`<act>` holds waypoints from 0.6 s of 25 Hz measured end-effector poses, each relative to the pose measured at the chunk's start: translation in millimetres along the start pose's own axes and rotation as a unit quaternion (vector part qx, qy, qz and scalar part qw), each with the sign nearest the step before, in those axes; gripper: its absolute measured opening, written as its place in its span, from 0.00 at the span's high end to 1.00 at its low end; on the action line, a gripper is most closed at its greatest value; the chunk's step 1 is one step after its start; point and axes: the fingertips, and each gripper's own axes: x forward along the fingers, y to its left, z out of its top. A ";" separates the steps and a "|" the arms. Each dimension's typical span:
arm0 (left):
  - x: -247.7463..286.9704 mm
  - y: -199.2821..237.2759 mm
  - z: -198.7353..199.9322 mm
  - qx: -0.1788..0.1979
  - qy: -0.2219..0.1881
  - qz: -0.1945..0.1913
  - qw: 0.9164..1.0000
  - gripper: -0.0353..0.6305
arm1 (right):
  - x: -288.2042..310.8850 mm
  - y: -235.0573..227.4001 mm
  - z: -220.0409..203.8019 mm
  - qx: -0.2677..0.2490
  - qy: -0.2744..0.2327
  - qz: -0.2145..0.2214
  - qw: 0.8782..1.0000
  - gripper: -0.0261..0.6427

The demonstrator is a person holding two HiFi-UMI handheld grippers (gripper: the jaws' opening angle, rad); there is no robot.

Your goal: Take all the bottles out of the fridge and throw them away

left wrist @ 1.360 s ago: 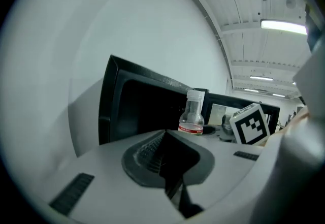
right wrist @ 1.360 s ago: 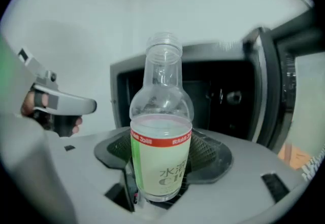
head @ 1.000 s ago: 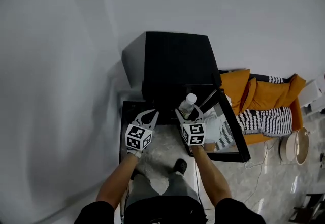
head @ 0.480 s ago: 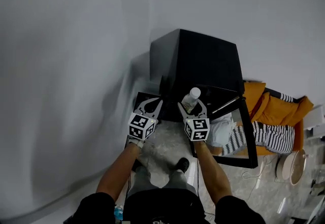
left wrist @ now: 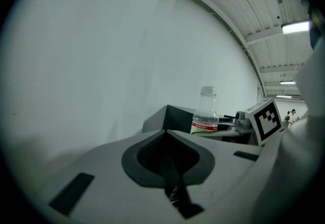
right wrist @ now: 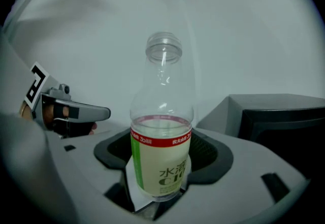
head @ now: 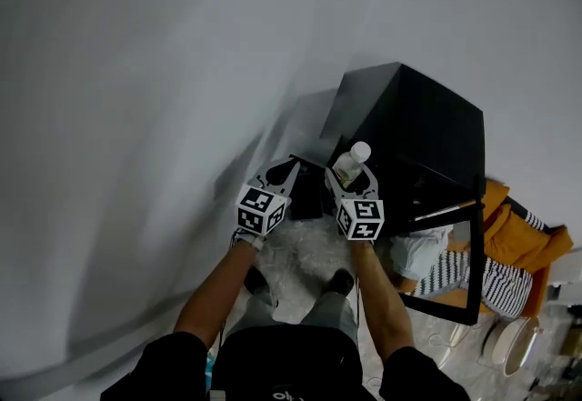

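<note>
1 clear bottle (right wrist: 161, 131) with a cream label stands upright, clamped in the right gripper (head: 351, 179) — out of the black fridge (head: 414, 131), which sits at 2 o'clock. At 9 o'clock, the left gripper (head: 289, 165) — jaws pressed together on nothing.

Domestic-style room, living area. Evidence: small black fridge (head: 409, 131) just beyond the right gripper (head: 351, 181), door open; orange sofa (head: 536, 240) with striped blanket (head: 500, 281) well to that gripper's right; pale marbled floor tiles (head: 305, 254) beneath it; plain white walls (head: 136, 72).
</note>
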 end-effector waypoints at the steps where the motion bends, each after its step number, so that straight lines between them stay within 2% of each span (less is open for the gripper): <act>1: -2.5 4.2 -1.1 -0.001 0.000 0.007 1.000 0.94 | 4.9 2.4 -0.1 -0.002 0.002 0.007 1.000 0.48; 7: 12.6 21.7 -10.8 -0.031 -0.004 0.074 0.997 0.94 | 34.5 1.3 -12.3 -0.014 0.022 0.072 0.997 0.48; 15: 39.2 24.6 -31.4 -0.050 0.004 0.113 0.992 0.94 | 64.4 -12.6 -43.1 -0.022 0.056 0.121 0.991 0.48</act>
